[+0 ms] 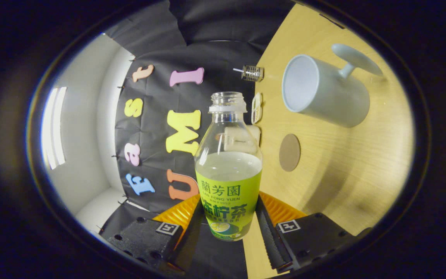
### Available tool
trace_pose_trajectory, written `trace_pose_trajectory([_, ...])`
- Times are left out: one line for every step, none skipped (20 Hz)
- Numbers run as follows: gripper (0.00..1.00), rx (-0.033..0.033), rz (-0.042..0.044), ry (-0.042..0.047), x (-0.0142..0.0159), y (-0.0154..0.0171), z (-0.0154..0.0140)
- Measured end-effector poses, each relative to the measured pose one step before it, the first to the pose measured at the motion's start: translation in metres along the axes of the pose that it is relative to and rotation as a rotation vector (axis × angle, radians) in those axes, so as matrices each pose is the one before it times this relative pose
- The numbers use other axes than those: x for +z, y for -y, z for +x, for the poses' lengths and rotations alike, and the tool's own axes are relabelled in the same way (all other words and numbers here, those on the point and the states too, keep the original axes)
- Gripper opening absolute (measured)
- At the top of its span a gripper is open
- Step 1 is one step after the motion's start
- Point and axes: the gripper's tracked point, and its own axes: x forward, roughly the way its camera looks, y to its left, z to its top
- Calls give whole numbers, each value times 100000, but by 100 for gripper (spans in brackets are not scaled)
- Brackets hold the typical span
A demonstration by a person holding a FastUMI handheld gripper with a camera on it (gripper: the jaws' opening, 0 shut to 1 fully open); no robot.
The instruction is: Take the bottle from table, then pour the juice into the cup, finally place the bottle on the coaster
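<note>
My gripper [229, 217] is shut on a clear bottle [229, 162] with a green label, both fingers [266, 228] pressing on its lower part. The bottle has no cap and is about half full of pale juice. My view is rolled on its side, so the bottle lies roughly parallel to the wooden table [343, 166], its open mouth pointing toward the back wall. The white cup [323, 93], a mug with a handle, stands on the table beyond the fingers, off to one side of the bottle's mouth. The round brown coaster [289, 152] lies on the table nearer me than the cup.
A small glass vial [252, 73] stands at the table's far edge by the black cloth wall. A small pale object [256, 107] sits by that edge, just past the bottle's neck. A white wall is on the other side.
</note>
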Motion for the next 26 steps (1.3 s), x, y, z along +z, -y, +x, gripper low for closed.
trace_pose_trajectory([77,588,2851,-5,106,-338,155])
trace_pose_trajectory([77,579,2894,-53,52,-268,303])
trace_pose_trajectory([77,259,3040,79,6,-103,-6])
trace_pose_trajectory([77,179,2651,13,110,-90,167])
trace_pose_trajectory([77,141,2466,53,-20,26,16])
trace_pose_trajectory([77,152,2087,-124,-35,-50,-24])
trace_pose_trajectory([77,114,2068,92,-127,-169,-23])
trace_pose_trajectory([77,312,2059,229,49,-131,-25])
trace_pose_trajectory([77,372,2004,343,-15,-116,-14])
trace_pose_trajectory([77,640,1549,56,10,-128,46])
trace_pose_trajectory([77,418,1018,-289,-84,-65,23])
trace_pose_trajectory([77,333,675,-80,-85,-66,23])
trace_pose_trajectory([77,415,637,-47,95,-56,31])
trace_pose_trajectory([77,614,693,176,99,-40,-29])
trace_pose_trajectory([77,685,727,330,-134,99,112])
trace_pose_trajectory([77,-98,1091,655,82,124,-35])
trace_pose_trajectory([77,-204,1682,556,33,-67,103])
trace_pose_trajectory([77,547,2217,418,-121,-59,40])
trace_pose_trajectory([77,390,2298,471,-15,-9,13])
trace_pose_trajectory([77,251,1843,249,70,-1,-8])
trace_pose_trajectory([77,304,1295,295,68,-114,-132])
trace_pose_trajectory([77,365,614,0,58,-91,-22])
trace_pose_trajectory([77,405,120,240,-11,-4,-6])
trace_pose_trajectory([77,577,-164,144,58,-32,88])
trace_pose_trajectory([77,581,160,-169,246,-62,-182])
trace_pose_trajectory([77,461,630,130,137,-32,-58])
